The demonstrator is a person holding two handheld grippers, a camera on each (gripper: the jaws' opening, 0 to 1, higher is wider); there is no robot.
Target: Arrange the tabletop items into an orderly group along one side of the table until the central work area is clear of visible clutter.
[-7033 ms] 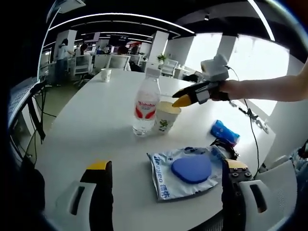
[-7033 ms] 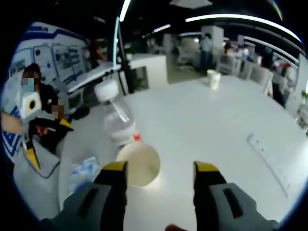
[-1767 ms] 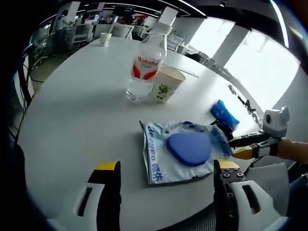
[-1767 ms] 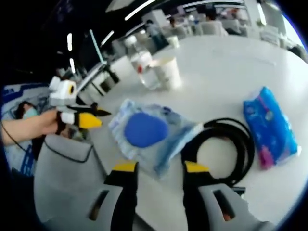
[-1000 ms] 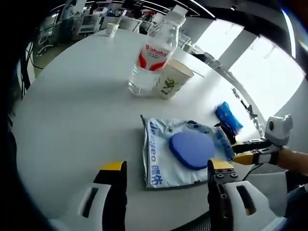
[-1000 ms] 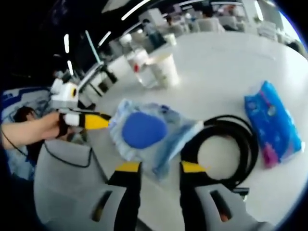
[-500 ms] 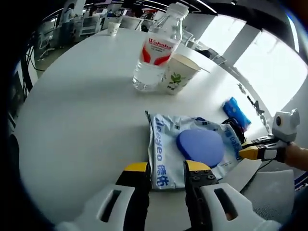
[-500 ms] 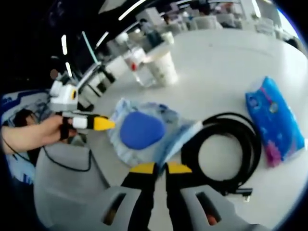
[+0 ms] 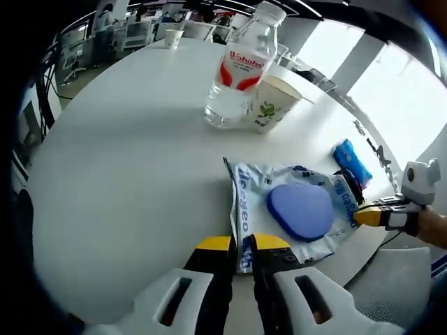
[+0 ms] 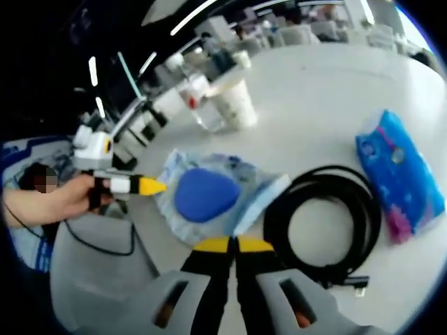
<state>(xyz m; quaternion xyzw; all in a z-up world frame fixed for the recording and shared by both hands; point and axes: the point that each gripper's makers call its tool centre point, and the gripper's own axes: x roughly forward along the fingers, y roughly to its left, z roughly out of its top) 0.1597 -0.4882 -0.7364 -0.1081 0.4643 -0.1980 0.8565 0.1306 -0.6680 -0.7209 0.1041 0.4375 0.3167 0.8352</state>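
Note:
A clear plastic bag (image 9: 293, 209) with blue print holds a blue rounded pad (image 9: 302, 211) and lies near the table's edge. My left gripper (image 9: 242, 244) is shut on the bag's near edge. From the opposite side my right gripper (image 10: 234, 244) is shut on another edge of the bag (image 10: 209, 195). The left gripper's yellow tip (image 10: 150, 186) touches the bag's side in the right gripper view. A water bottle (image 9: 241, 70) and a paper cup (image 9: 274, 105) stand together beyond the bag. A coiled black cable (image 10: 325, 227) and a blue tissue pack (image 10: 399, 181) lie beside it.
The round white table (image 9: 126, 160) stretches bare to the left of the bag. A second paper cup (image 9: 173, 36) stands at its far side. A grey chair (image 10: 91, 265) sits close to the table edge. Desks and chairs fill the office behind.
Both grippers have moved in on the bag and their jaws have shut on its edges. The bottle, cup, cable and tissue pack stay where they were.

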